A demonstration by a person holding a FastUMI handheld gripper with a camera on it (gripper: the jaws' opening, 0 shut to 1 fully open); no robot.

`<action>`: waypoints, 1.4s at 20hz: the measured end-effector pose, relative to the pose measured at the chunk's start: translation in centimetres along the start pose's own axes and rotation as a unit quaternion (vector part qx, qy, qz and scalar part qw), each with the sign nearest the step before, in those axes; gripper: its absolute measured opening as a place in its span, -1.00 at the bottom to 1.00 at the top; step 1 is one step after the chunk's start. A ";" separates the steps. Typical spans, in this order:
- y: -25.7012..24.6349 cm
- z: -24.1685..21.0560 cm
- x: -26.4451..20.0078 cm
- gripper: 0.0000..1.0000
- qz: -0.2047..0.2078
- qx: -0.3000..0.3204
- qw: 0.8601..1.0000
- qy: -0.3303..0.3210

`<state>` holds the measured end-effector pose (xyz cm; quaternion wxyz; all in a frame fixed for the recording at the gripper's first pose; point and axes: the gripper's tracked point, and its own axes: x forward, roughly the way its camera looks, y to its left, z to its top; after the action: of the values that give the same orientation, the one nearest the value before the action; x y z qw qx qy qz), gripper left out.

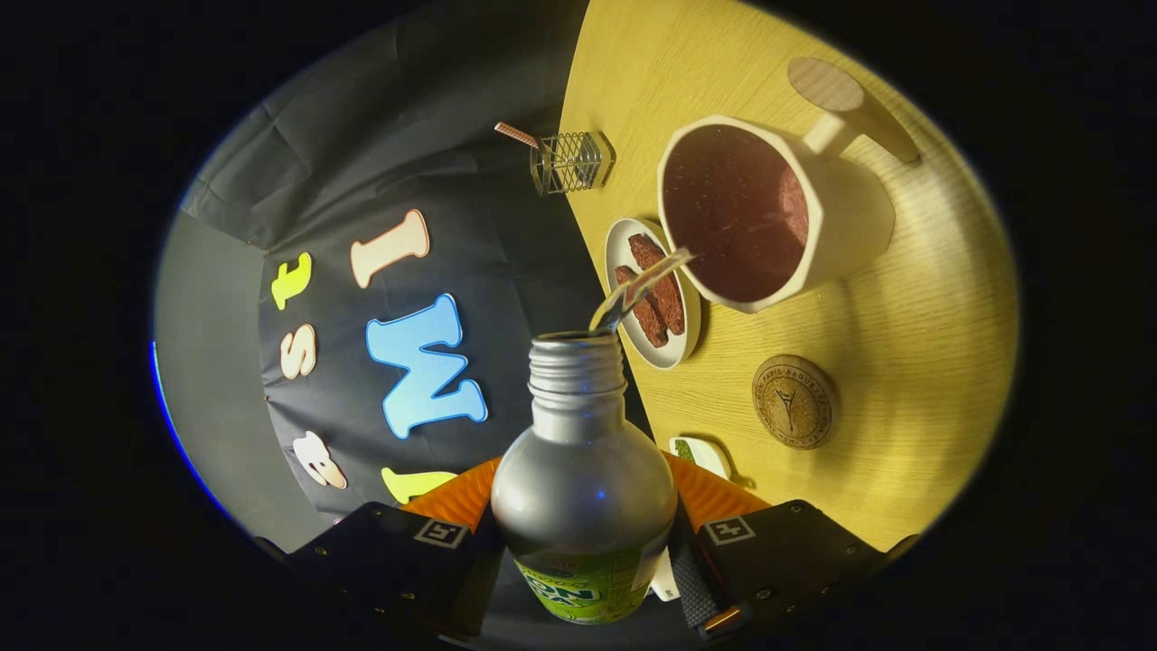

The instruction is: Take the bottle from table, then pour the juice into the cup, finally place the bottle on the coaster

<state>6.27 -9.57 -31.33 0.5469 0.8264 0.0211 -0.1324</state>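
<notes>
**Juice streaming from bottle to cup**

The tool (583, 542) pinches the bottle (583, 470) between both fingers, tilted with its open threaded neck pointing ahead. A thin stream (642, 285) arcs from the mouth into the white cup (850, 217) (dark inside) on the yellow worktop (931, 344). The round cork coaster (794, 401) lies bare, near the cup. A small plate (624, 244) with brown slices sits just beside the cup.

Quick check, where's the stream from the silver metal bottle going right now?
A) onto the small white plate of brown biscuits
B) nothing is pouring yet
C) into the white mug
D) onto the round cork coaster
C: the gripper is shut on the tilted silver metal bottle, and a thin stream arcs from its open neck over the rim of the white mug, which already holds dark liquid.
</notes>
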 end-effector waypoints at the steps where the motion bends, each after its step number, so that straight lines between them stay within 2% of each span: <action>1: 0.1 -0.1 0.1 0.58 0.000 0.003 1.000 0.001; 28: 2.5 -1.4 1.4 0.58 0.024 0.065 0.998 -0.013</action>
<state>8.37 -9.48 -28.98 0.4956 0.8584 -0.0144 -0.1312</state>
